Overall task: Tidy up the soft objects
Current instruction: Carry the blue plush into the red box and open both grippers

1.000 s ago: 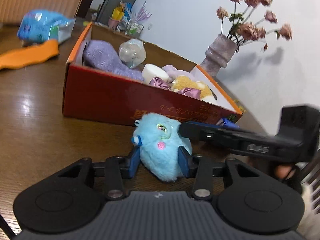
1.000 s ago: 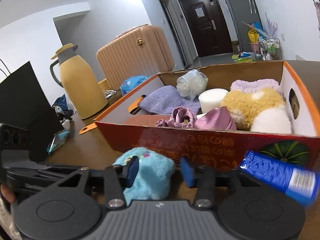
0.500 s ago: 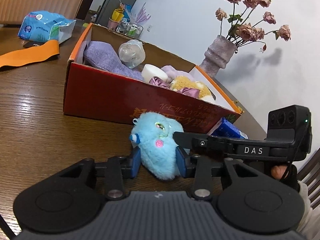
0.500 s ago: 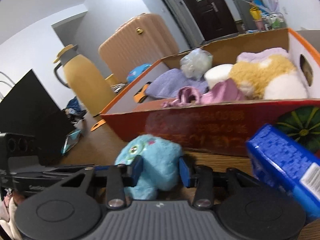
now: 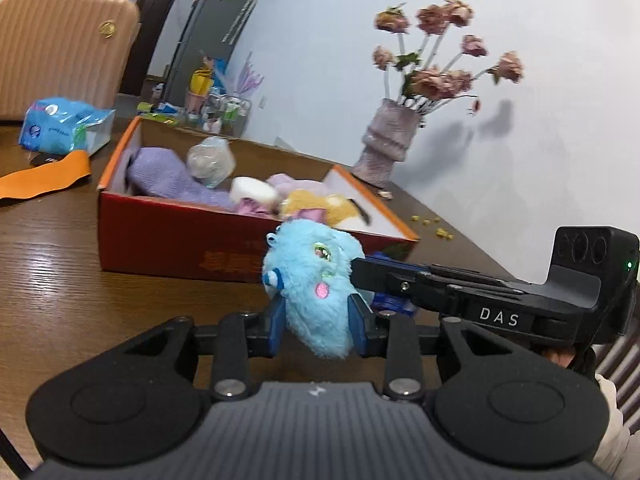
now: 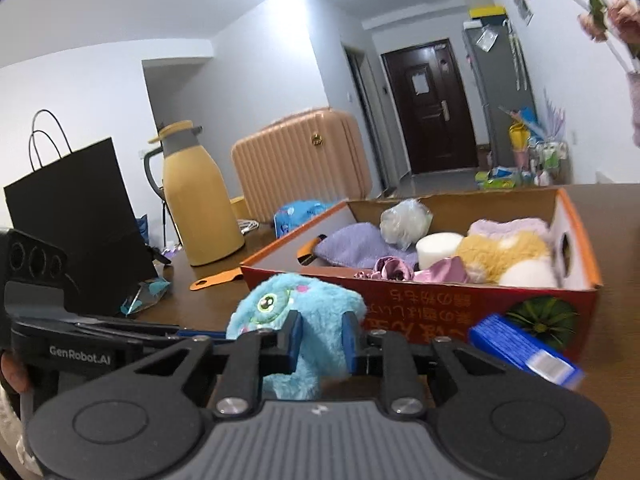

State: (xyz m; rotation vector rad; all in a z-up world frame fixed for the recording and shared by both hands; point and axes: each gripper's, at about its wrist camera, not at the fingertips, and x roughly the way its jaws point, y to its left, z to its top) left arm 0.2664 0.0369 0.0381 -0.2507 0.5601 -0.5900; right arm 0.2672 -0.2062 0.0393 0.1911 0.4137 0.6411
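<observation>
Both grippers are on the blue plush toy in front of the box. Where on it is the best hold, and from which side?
Grip the blue plush toy across its fat middle, coming from the near side, away from the red box, as the left gripper does. Its body is soft and rounded, so fingers squeeze in either side. The right gripper pinches it the same way from the other flank.

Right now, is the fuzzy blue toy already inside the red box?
No, the fuzzy blue toy is in front of the red box, pinched by the left gripper and right gripper.
</observation>
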